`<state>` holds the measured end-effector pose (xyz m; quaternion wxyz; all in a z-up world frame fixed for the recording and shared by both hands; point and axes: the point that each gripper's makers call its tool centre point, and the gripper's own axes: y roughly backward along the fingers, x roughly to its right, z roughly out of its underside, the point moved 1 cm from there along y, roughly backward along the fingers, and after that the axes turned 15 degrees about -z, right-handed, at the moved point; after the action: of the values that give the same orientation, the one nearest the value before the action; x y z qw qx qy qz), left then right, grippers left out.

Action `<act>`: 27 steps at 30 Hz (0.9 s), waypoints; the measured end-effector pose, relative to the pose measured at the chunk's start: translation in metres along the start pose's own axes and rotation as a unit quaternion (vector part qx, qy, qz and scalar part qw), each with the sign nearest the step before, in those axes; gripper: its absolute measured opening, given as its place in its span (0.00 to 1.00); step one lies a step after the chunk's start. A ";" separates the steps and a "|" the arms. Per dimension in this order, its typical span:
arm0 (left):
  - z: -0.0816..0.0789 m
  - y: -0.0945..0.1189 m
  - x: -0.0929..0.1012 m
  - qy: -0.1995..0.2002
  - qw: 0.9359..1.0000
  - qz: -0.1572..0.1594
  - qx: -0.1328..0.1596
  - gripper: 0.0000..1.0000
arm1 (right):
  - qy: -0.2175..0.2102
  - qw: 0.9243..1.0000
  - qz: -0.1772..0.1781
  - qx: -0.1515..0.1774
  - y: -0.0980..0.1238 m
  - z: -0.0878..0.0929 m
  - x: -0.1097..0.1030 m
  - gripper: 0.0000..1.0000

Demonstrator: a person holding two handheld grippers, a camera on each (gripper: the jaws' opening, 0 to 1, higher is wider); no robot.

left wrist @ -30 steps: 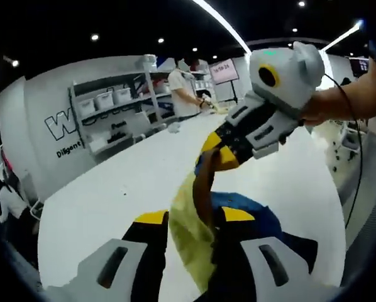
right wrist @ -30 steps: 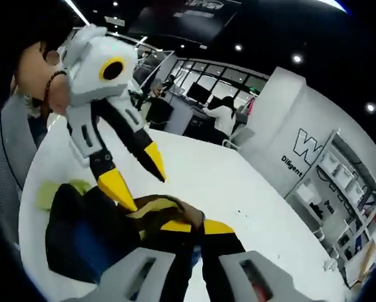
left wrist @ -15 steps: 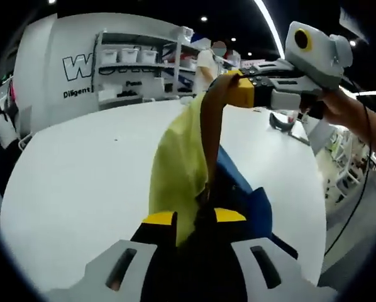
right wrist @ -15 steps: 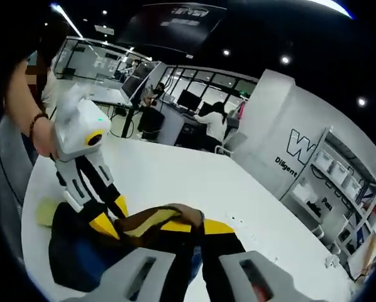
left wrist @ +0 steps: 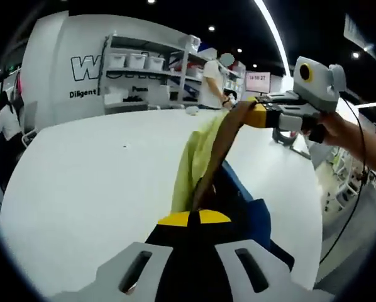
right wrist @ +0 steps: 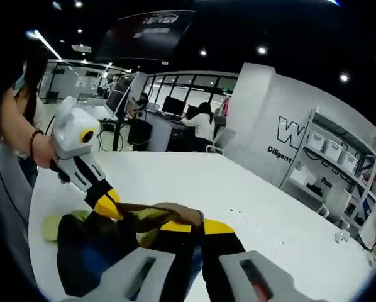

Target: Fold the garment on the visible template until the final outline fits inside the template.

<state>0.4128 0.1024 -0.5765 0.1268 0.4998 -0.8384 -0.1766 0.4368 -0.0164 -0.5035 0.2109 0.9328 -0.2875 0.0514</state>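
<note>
No template outline is making itself out on the white bench (left wrist: 81, 182), and the garment's (left wrist: 204, 157) lower folds are lying hidden behind both grippers' bodies. The left gripper (left wrist: 193, 218) is clamping shut on one end of the garment, the right gripper (right wrist: 187, 224) on the other, the yellow-and-brown cloth stretching taut between them above the bench. Since a second ago the grippers are pulling farther apart, straightening the cloth.
</note>
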 end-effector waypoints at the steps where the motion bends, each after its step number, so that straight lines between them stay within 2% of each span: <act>1: -0.004 0.003 -0.003 0.002 1.000 -0.004 0.005 0.00 | -0.005 1.000 0.003 0.001 0.001 0.000 0.001 0.00; 4: -0.020 0.013 -0.014 0.003 1.000 -0.013 0.019 0.00 | -0.009 1.000 0.003 0.004 0.002 -0.001 0.000 0.00; 8: -0.035 0.020 -0.026 -0.017 0.999 -0.032 0.035 0.00 | -0.002 1.000 -0.002 0.002 -0.002 -0.005 -0.003 0.00; 15: -0.077 0.012 -0.055 -0.037 0.995 -0.067 0.056 0.00 | 0.009 1.000 -0.008 -0.002 -0.013 -0.013 0.005 0.00; 18: -0.087 0.003 -0.063 -0.042 0.994 -0.078 0.057 0.00 | 0.002 1.000 -0.008 -0.002 -0.018 -0.014 0.011 0.00; 22: -0.091 -0.011 -0.069 -0.058 0.993 -0.086 0.048 0.00 | -0.031 1.000 -0.001 0.003 -0.026 -0.010 0.022 0.00; 27: -0.083 -0.032 -0.074 -0.061 0.993 -0.095 0.028 0.00 | -0.101 0.995 0.013 0.014 -0.038 0.001 0.038 0.00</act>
<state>0.5053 0.1400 -0.5178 0.0441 0.5686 -0.7980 -0.1946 0.4896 -0.0081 -0.5104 0.1670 0.9323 -0.3188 -0.0366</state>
